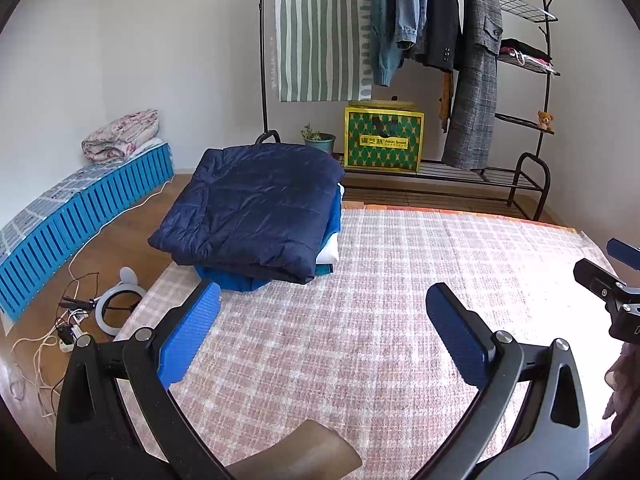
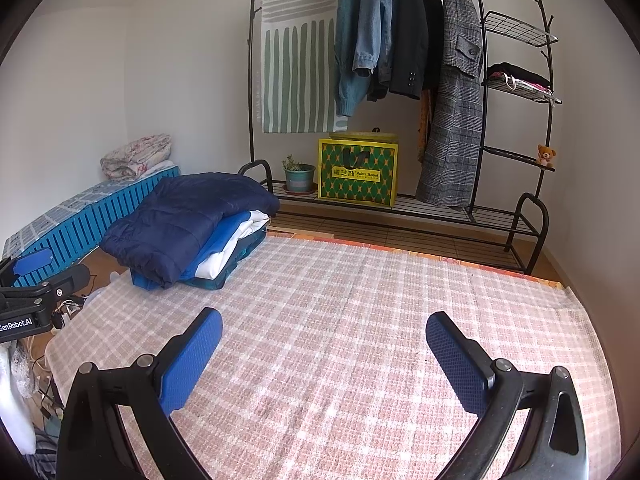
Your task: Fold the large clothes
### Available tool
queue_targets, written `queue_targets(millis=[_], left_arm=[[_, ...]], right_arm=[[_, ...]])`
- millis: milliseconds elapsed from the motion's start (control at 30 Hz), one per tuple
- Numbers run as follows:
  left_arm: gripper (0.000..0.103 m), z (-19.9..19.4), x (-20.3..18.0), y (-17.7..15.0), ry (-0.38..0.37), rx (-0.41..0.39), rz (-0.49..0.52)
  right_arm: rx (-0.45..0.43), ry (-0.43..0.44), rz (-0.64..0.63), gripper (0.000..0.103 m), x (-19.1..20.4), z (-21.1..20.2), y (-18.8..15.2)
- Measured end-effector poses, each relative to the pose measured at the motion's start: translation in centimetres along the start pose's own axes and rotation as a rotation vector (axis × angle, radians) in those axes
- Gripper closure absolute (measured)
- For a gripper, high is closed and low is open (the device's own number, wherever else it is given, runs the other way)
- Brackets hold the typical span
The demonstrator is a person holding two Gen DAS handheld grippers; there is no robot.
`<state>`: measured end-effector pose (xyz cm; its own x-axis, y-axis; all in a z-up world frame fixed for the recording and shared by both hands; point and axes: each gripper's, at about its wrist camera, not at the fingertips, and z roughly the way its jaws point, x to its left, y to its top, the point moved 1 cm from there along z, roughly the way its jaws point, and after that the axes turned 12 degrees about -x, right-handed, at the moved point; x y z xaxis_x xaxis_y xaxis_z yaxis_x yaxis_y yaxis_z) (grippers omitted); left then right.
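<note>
From the left wrist view, the left claw is spread wide and pinches nothing. It hangs over a pink checked blanket that covers the floor. At the far left corner of the blanket sits a pile of folded clothes. On top of the pile is a dark blue puffy jacket, folded flat. Under it you can see blue and white clothes. Part of the right claw peeks in at the right edge. To the left of the blanket are a blue crate and some cables on the wooden floor.

From the right wrist view, the right claw is also spread wide with nothing in it, above the same blanket. The pile of clothes is ahead and to the left, with the jacket on top. Behind it stands a black clothes rack with coats hanging. A yellow and green bag and a small plant pot sit on its bottom shelf. The left claw shows at the left edge.
</note>
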<state>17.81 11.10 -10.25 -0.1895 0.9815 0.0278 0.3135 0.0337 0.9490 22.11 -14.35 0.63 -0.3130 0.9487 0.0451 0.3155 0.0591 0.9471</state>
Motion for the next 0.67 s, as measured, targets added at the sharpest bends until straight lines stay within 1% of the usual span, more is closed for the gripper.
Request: queue_targets(millis=[333, 467, 567, 667], left_arm=[[0.0, 0.14, 0.17, -0.17, -0.001, 0.006, -0.006], [0.0, 0.12, 0.2, -0.25, 0.007, -0.002, 0.004], [0.0, -0.09, 0.04, -0.44, -0.005, -0.01, 0.003], [0.0, -0.08, 0.1, -0.48, -0.001, -0.013, -0.001]], right_arm=[[0.003, 0.01, -0.016, 0.0, -0.22, 0.03, -0.14], [0.004, 0.012, -0.019, 0.0, -0.3, 0.05, -0.2], [0.005, 0.012, -0.017, 0.0, -0.25, 0.04, -0.23], [0.007, 0.013, -0.018, 0.0, -0.34, 0.02, -0.36]])
